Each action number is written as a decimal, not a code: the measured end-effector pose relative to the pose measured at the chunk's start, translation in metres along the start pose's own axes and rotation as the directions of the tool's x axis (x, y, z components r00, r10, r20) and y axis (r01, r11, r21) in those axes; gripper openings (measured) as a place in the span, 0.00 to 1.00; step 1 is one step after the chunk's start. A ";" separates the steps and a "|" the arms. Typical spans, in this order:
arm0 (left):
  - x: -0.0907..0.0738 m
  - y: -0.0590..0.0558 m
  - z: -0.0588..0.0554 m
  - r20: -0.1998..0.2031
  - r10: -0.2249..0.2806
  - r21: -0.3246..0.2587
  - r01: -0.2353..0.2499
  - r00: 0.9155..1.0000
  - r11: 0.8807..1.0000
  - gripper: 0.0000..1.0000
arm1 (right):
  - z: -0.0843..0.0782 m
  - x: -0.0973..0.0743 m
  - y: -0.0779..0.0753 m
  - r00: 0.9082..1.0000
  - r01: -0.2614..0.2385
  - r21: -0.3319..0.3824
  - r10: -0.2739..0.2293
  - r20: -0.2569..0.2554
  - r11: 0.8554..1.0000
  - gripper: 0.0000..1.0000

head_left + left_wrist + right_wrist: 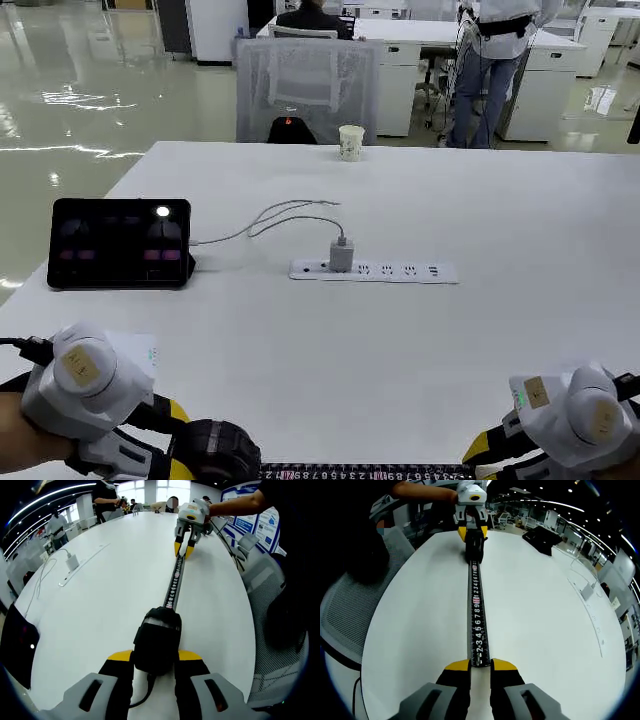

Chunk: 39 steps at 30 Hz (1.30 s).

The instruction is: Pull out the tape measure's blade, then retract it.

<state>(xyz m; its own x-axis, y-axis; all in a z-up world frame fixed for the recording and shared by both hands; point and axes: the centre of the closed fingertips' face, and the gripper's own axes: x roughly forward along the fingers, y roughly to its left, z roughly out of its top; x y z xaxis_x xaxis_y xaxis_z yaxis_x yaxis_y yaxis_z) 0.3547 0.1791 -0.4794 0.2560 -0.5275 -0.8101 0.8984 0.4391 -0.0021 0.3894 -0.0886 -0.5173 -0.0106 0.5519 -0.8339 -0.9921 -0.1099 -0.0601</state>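
Found left tongs (156, 656) clamped on tape measure case (159, 635), right tongs (480, 666) pinched shut on blade (478, 612) tip. Saw blade stretched flat between both tongs, close along near edge of tabletop (400, 360). Noted wide bare surface beyond tongs; power strip (375, 271) well ahead, apart.

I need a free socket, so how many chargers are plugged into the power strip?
1. A white charger sits near the left end of the power strip in the head view; the other sockets look empty.

Bright, even overhead light; sharp; fisheye-warped edges.
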 end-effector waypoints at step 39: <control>-0.016 -0.002 -0.007 0.001 0.112 -0.076 -0.112 0.994 0.991 0.44 | -0.008 -0.012 0.006 0.995 0.097 0.067 -0.095 -0.033 0.993 0.35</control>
<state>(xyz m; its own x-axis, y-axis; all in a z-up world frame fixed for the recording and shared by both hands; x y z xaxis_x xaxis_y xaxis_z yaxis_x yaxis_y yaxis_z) 0.3459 0.1920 -0.4706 0.3555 -0.4758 -0.8045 0.8343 0.5496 0.0436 0.3850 -0.1022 -0.5123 0.0875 0.5321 -0.8421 -0.9946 -0.0005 -0.1037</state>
